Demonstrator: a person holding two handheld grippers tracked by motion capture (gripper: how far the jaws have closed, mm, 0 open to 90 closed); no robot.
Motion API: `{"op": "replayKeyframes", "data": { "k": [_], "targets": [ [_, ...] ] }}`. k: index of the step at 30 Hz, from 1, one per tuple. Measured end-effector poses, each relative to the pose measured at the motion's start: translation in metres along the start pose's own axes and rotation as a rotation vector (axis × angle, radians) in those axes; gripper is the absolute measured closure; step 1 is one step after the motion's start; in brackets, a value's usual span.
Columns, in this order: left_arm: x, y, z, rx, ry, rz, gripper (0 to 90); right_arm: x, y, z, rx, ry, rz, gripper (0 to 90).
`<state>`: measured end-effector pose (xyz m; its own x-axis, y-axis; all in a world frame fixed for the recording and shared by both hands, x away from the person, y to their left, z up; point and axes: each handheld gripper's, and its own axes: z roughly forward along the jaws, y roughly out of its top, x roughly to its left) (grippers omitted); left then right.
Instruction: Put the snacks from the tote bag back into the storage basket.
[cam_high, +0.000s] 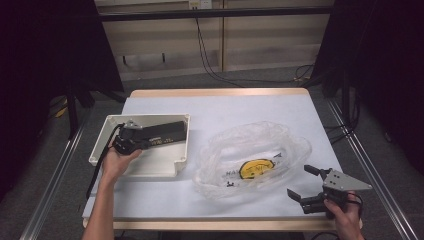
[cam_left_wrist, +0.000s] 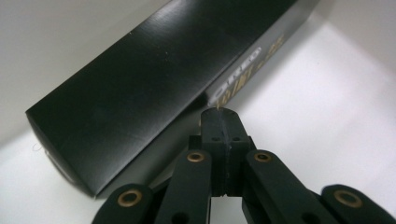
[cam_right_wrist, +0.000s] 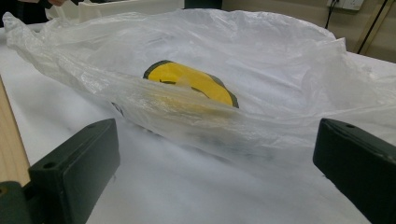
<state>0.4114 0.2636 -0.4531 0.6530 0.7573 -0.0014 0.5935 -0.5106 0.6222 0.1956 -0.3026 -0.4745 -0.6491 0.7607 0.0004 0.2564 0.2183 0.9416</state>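
Observation:
A long black box (cam_high: 162, 134) with gold lettering lies inside a white plastic tray (cam_high: 150, 172) on the table's left side. My left gripper (cam_high: 147, 141) reaches into the tray, held in a hand. In the left gripper view its jaws are pressed together, shut (cam_left_wrist: 219, 116), with their tips against the side of the black box (cam_left_wrist: 140, 93) and nothing between them. A crumpled clear plastic bag (cam_high: 250, 150) with a yellow round print (cam_high: 256, 168) lies in the middle. My right gripper (cam_high: 300, 181) rests at the front right, open (cam_right_wrist: 217, 140), facing the bag (cam_right_wrist: 210, 56).
A white sheet (cam_high: 225, 107) covers the table, with a wooden strip showing at its near and far edges. Metal rails run along both sides. Cables (cam_high: 210, 70) lie on the floor beyond the far edge. Dark curtains stand at left and right.

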Motion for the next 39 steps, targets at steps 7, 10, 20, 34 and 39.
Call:
{"op": "replayKeyframes", "data": {
  "k": [7, 10, 20, 34, 39],
  "targets": [
    [0.001, 0.003, 0.007, -0.007, 0.013, -0.001, 90.0, 0.0, 0.0, 0.001, 0.003, 0.009, 0.0, 0.0],
    [-0.001, 0.006, 0.012, -0.002, 0.014, 0.006, 90.0, 0.0, 0.0, 0.001, 0.003, 0.011, 0.0, 0.0],
    [-0.001, 0.012, 0.018, -0.034, 0.027, 0.005, 90.0, 0.001, 0.0, 0.0, 0.003, 0.008, -0.008, 0.0],
    [-0.001, 0.013, 0.018, -0.03, 0.018, 0.022, 87.8, 0.001, 0.0, 0.001, 0.003, 0.005, -0.012, 0.0],
    [-0.005, 0.012, 0.007, -0.05, -0.002, 0.053, 74.8, 0.001, 0.0, 0.0, -0.002, 0.007, -0.008, 0.0]
  ]
}}
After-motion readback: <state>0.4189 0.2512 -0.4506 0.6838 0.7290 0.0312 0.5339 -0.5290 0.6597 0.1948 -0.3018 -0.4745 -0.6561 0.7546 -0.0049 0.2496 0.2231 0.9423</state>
